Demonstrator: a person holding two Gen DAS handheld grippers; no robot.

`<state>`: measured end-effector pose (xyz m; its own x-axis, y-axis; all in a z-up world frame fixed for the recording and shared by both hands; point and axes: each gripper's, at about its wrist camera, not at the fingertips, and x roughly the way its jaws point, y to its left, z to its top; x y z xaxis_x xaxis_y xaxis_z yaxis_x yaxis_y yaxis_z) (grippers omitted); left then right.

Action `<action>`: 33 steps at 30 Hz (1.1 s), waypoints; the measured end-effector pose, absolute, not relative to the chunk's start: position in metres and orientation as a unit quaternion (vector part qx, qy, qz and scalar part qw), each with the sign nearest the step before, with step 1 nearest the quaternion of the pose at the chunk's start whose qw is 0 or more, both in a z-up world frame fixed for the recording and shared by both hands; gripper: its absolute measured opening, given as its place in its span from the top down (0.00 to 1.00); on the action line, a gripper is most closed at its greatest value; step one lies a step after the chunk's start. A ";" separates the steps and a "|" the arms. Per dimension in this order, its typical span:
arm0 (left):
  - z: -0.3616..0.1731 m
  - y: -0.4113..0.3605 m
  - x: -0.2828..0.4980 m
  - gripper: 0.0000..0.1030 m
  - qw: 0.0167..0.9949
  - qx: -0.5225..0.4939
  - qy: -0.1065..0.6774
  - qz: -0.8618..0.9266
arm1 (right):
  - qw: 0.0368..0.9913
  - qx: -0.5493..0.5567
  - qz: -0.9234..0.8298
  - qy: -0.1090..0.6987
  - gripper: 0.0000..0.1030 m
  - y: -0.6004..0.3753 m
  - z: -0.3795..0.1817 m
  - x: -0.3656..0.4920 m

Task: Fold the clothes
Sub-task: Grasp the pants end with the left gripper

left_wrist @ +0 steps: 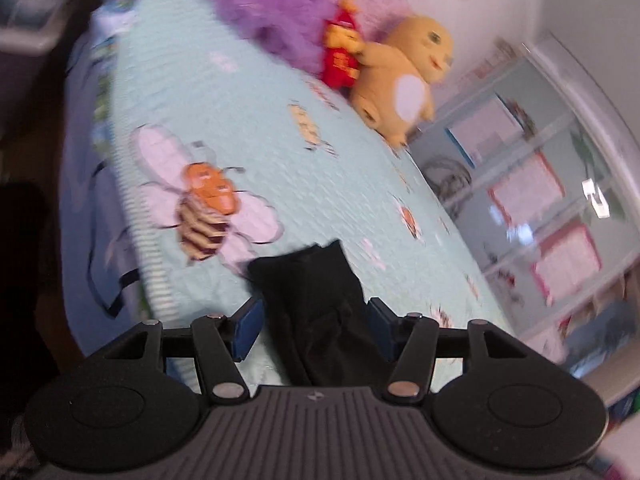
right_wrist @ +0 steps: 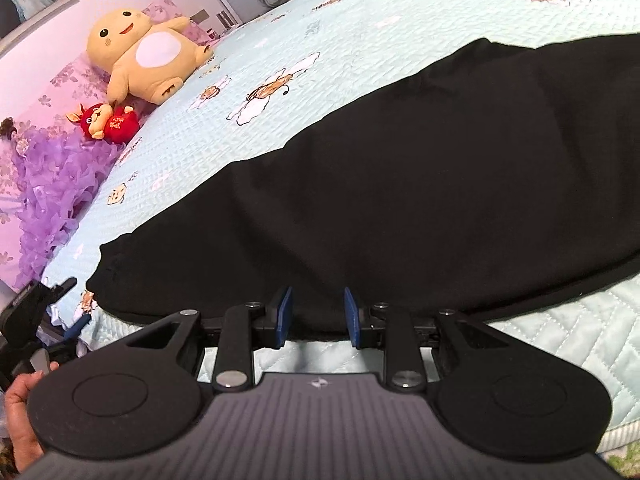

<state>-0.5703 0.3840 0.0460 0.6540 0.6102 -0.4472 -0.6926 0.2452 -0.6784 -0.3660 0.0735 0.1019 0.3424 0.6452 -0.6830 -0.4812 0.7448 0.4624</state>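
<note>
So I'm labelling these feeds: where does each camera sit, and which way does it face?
Left wrist: on the left gripper, facing across the bed; black garment between its open fingers.
Right wrist: on the right gripper, open at the garment's near edge; a hand shows lower left.
Shared: garment, bed, yellow plush, red plush.

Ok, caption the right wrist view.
Open right gripper at the near edge of a black garment spread on the bee-print quilt.

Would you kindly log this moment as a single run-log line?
task: fold clothes | left gripper: open, black garment between fingers | right gripper: open at garment's near edge | garment: spread on bed quilt
</note>
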 end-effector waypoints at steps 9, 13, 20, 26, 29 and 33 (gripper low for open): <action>0.041 0.400 -0.554 0.44 0.799 -0.420 0.045 0.428 | 0.842 -0.008 0.372 0.390 0.73 0.099 0.114 -0.383; 0.035 0.414 -0.550 0.44 0.790 -0.429 0.056 0.435 | 0.842 -0.034 0.391 0.369 0.74 0.120 0.120 -0.382; 0.029 0.425 -0.551 0.87 0.786 -0.418 0.068 0.451 | 0.834 -0.040 0.428 0.346 0.78 0.169 0.122 -0.379; 0.028 0.429 -0.560 0.91 0.774 -0.420 0.071 0.469 | 0.794 -0.035 0.463 0.393 0.78 0.231 0.088 -0.396; 0.031 0.426 -0.562 0.91 0.775 -0.412 0.064 0.475 | 0.768 -0.063 0.521 0.367 0.77 0.254 0.091 -0.424; 0.044 0.416 -0.564 0.91 0.787 -0.392 0.042 0.475 | 0.775 -0.054 0.522 0.353 0.78 0.251 0.102 -0.422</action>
<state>-0.5642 0.4159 0.0437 0.5446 0.7151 -0.4381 -0.7806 0.2412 -0.5766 -0.4216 0.2511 0.1017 0.2057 0.7703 -0.6035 -0.8467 0.4493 0.2849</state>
